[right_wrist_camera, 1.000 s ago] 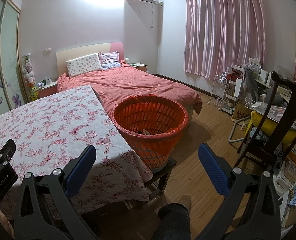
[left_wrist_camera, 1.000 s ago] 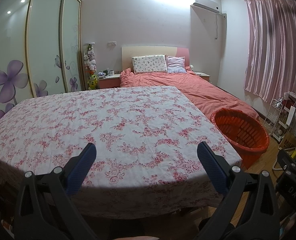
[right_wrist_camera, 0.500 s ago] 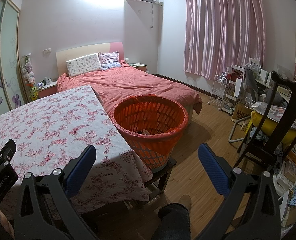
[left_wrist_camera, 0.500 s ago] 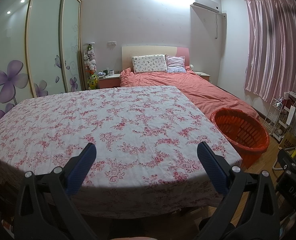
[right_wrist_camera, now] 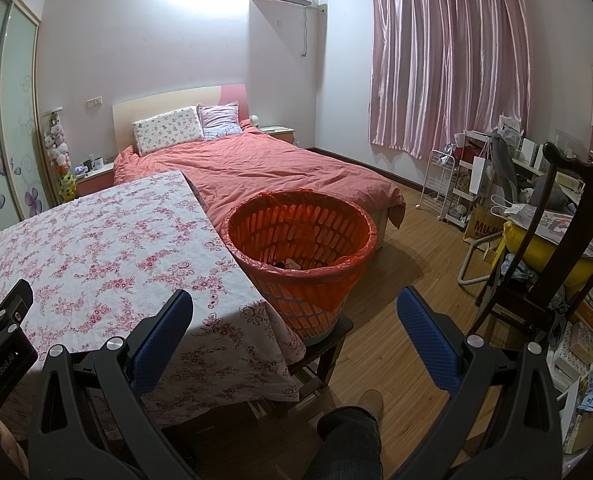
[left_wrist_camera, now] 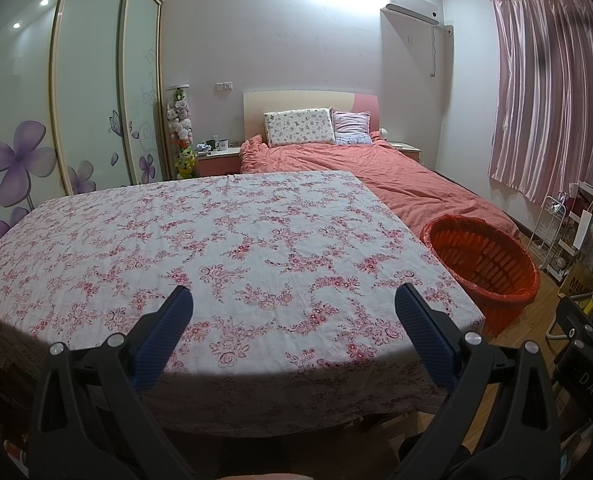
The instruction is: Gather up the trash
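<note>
Both claws spread wide, holding nothing: left gripper over the floral table, right gripper facing the orange bin. Bin sits just off the table's right edge, nearer the right hand. Some scraps in its bottom; no trash visible on the table.
</note>
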Motion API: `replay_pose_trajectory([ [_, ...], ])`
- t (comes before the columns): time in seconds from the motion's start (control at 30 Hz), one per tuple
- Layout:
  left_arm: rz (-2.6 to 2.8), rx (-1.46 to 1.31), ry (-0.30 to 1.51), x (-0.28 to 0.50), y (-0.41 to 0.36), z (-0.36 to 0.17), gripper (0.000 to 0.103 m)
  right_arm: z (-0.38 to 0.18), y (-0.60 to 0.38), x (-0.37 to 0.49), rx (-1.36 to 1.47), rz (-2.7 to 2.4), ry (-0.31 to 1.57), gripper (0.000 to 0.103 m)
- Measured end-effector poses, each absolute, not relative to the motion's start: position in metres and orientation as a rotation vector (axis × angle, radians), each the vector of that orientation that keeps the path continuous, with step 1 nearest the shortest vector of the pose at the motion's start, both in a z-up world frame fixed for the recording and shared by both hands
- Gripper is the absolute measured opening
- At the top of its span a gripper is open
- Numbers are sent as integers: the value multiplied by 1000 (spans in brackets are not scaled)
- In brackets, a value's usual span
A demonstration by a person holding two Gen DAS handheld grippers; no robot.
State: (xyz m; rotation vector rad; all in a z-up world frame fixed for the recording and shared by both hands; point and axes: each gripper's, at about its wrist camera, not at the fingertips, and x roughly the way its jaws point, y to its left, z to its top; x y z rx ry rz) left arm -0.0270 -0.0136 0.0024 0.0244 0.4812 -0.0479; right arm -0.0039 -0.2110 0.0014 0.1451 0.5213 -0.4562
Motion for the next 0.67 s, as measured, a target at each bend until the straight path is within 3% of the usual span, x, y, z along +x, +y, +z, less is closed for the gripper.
replay_pose_trajectory([
  [0.67, -45, 24, 491, -27, -13, -1, 99, 1, -211, -4, 146, -457, 522, 101],
])
